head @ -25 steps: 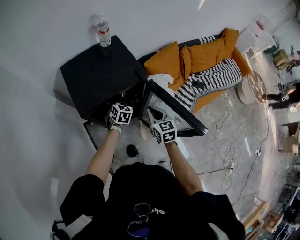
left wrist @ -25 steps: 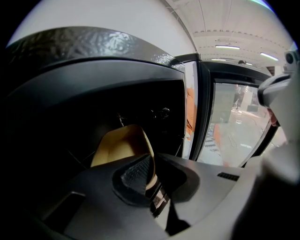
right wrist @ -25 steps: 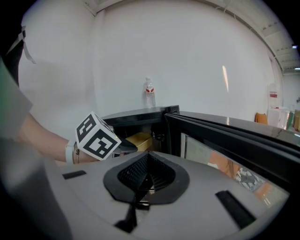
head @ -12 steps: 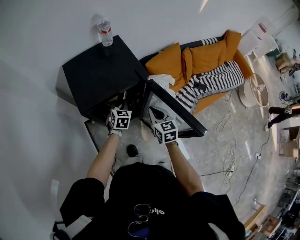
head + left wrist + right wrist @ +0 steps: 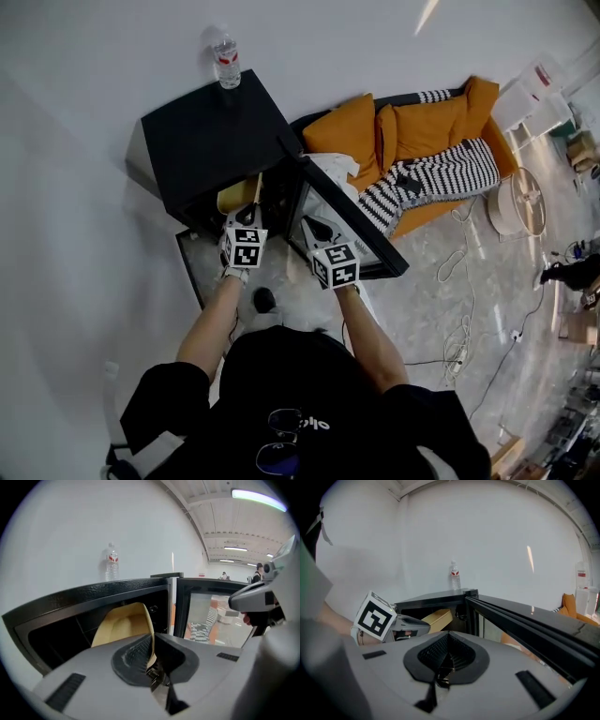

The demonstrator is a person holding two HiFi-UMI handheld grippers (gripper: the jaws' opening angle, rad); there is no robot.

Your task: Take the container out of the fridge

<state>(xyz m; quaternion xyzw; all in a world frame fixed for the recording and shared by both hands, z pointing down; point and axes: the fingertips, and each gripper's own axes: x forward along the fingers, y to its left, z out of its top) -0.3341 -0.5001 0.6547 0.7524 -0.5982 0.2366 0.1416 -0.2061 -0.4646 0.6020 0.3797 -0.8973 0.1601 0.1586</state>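
The black fridge [image 5: 211,141] stands against the wall with its glass door [image 5: 352,225] swung open to the right. A beige container [image 5: 236,195] pokes halfway out of the opening, tilted. My left gripper [image 5: 251,210] is shut on the container's [image 5: 123,625] right rim, which runs between the jaws. My right gripper [image 5: 315,231] hovers just inside the open door, shut with nothing in it. From the right gripper view the container [image 5: 438,618] shows at the fridge mouth, behind the left gripper's marker cube [image 5: 375,616].
A water bottle [image 5: 225,64] stands on the fridge top near the wall. An orange sofa [image 5: 412,131] with a striped blanket [image 5: 431,173] lies right of the door. Cables [image 5: 459,319] trail over the grey floor. A dark shoe [image 5: 265,300] is below the fridge.
The left gripper has drawn back toward the person, and the beige container has come out of the fridge opening into view. The right gripper has stayed by the door.
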